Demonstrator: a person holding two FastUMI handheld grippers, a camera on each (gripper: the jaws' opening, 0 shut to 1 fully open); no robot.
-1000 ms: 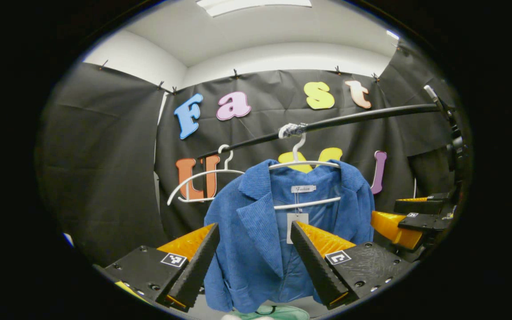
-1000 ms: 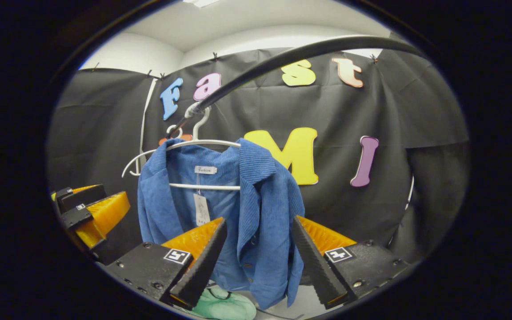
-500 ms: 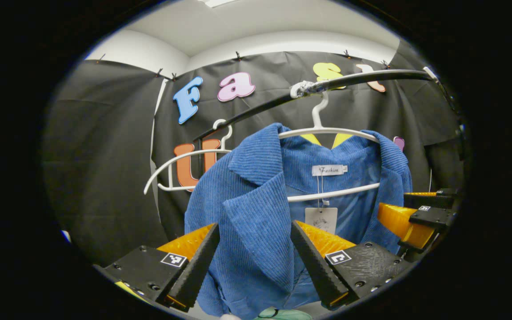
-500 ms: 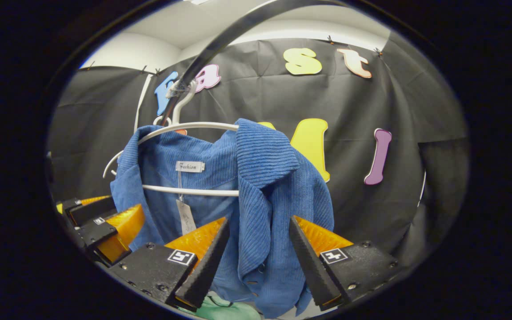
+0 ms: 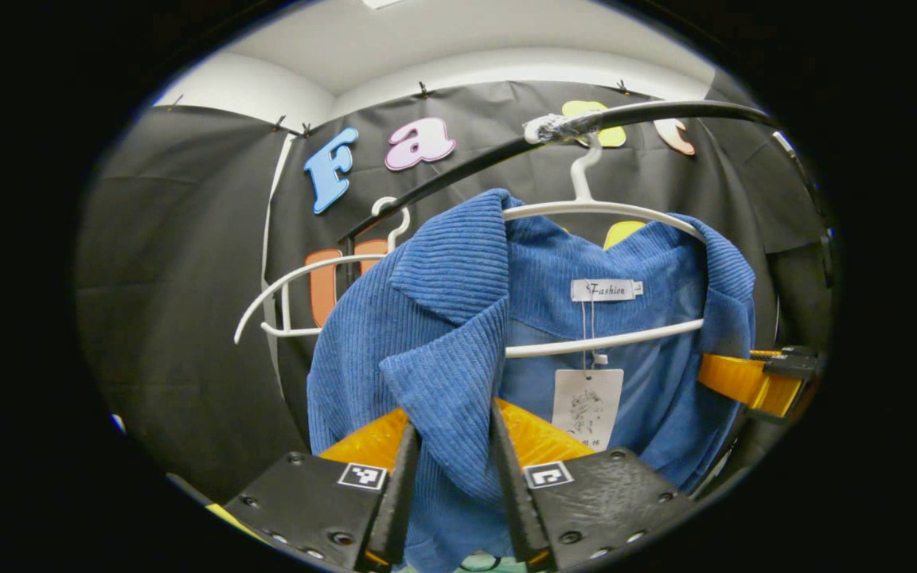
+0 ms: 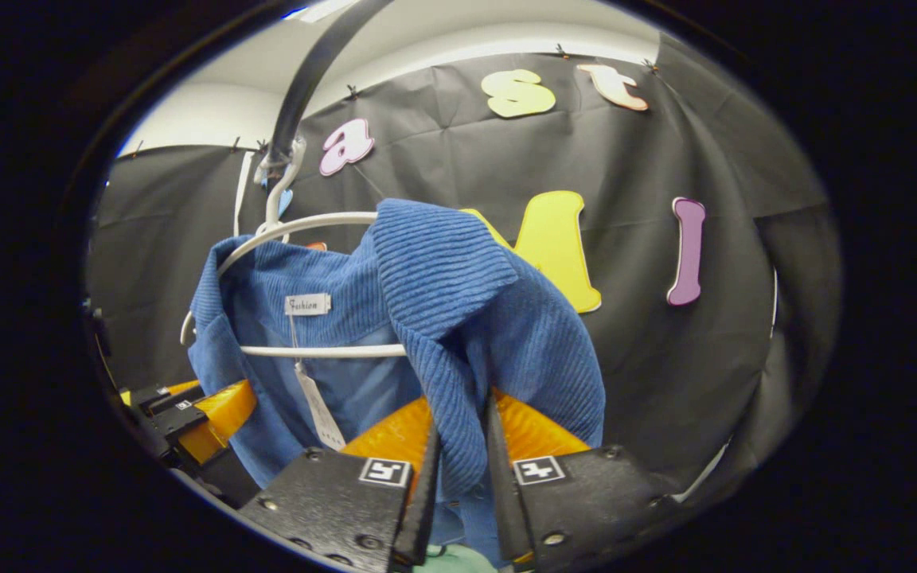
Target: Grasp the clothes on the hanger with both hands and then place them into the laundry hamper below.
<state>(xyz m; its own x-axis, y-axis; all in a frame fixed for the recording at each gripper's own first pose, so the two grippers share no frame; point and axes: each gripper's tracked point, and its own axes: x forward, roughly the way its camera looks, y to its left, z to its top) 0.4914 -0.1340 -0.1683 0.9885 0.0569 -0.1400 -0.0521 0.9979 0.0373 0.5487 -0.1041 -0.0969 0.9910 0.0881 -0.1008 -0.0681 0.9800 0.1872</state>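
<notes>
**Both grippers closed on the lapels of the blue jacket**

In the left gripper view, the left gripper (image 5: 452, 469) is at the bottom, and its two fingers press from both sides on one front lapel of the blue corduroy jacket (image 5: 435, 334). The cloth fills the narrow gap between the fingers, so the jaws are clamped on the jacket. In the right gripper view, the right gripper (image 6: 462, 469) does the same on the other lapel: its fingers are drawn close together with a fold of the corduroy squeezed between them.

The jacket hangs on a white hanger (image 5: 602, 211), with the collar over the hanger's shoulders and the front open. Inside the neck there is a small sewn label, and a paper tag (image 5: 586, 398) hangs from it on a thread, just beside the left gripper's finger. The lower bar of the hanger crosses behind the tag.

The hanger's hook sits on a black rail (image 5: 665, 113) above, at a place wrapped with pale tape. A second, empty white hanger (image 5: 291, 294) hangs on the same rail, farther along it behind the jacket.

In each view the other gripper appears at the edge, near the jacket's far side. Below the fingers, a bit of pale green material (image 6: 446, 559) shows at the bottom; one cannot tell what it is.

Behind all is the black cloth wall (image 6: 713, 358), and above it a white ceiling.
</notes>
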